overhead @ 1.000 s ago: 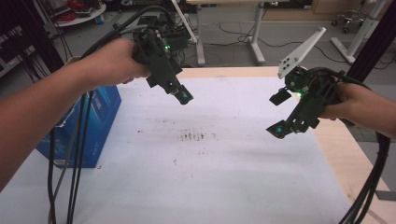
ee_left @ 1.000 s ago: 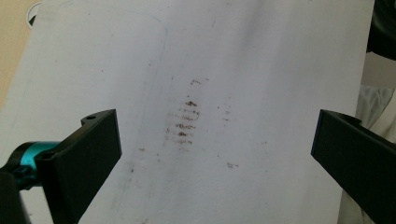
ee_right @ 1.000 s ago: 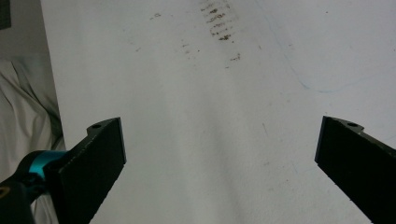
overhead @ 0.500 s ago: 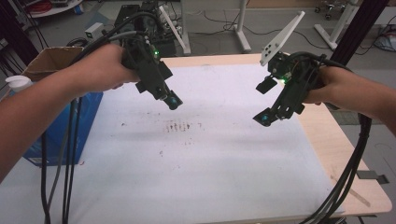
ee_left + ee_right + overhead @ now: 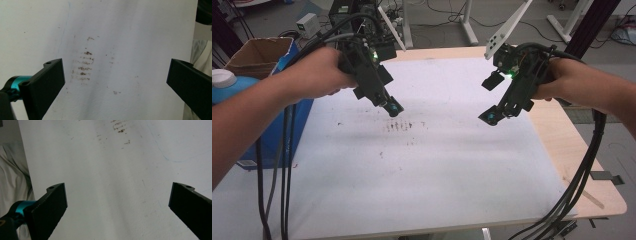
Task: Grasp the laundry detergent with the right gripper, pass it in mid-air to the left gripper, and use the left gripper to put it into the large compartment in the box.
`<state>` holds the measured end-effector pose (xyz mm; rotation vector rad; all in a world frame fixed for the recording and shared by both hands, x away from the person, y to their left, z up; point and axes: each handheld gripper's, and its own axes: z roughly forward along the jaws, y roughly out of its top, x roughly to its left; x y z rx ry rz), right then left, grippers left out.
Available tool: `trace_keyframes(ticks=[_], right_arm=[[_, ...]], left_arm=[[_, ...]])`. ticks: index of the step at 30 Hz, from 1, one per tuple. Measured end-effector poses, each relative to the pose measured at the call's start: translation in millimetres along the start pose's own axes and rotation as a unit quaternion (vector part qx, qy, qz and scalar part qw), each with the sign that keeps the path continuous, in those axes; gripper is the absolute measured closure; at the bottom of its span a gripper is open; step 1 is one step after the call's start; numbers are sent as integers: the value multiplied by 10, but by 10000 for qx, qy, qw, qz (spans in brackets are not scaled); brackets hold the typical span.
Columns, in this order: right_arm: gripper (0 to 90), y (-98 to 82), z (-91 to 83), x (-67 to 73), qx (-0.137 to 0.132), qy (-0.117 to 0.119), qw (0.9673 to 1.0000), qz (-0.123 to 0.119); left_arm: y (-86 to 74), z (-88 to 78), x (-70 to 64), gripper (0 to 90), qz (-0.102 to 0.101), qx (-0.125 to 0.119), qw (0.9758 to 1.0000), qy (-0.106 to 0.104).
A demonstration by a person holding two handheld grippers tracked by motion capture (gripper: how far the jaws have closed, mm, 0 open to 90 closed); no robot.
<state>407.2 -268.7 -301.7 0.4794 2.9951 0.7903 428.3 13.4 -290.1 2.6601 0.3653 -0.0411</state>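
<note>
Both my left gripper (image 5: 393, 107) and right gripper (image 5: 488, 117) hang released, jaws wide, above the stained white sheet (image 5: 422, 165); nothing to grab, so handling's unknowable.

Both tools hang in the air over the white sheet-covered surface (image 5: 437, 175). The black left gripper (image 5: 393, 107), with a green light lit on its body, tilts down and toward the middle. Its tip hangs just above a patch of short brown smudges (image 5: 400, 125) laid out in rough rows. Its jaws stand wide apart, with just the sheet showing between them. The black right gripper (image 5: 489, 116) mirrors it from the other side, angled down and inward, well apart from the left one, jaws spread just as wide. Each has a teal collar near the tip. The sheet lies flat, with a few stray specks and a faint blue line (image 5: 175, 160).
</note>
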Motion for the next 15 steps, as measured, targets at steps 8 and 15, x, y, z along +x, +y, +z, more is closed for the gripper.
trace_keyframes(ticks=[8,15], right_arm=[[12,-14,27,0,-6,18,10000,27],[11,-22,35,9,-64,-6,10000,33]], left_arm=[[-20,15,4,16,2,30,10000,-13],[-41,20,17,16,-43,19,10000,-20]])
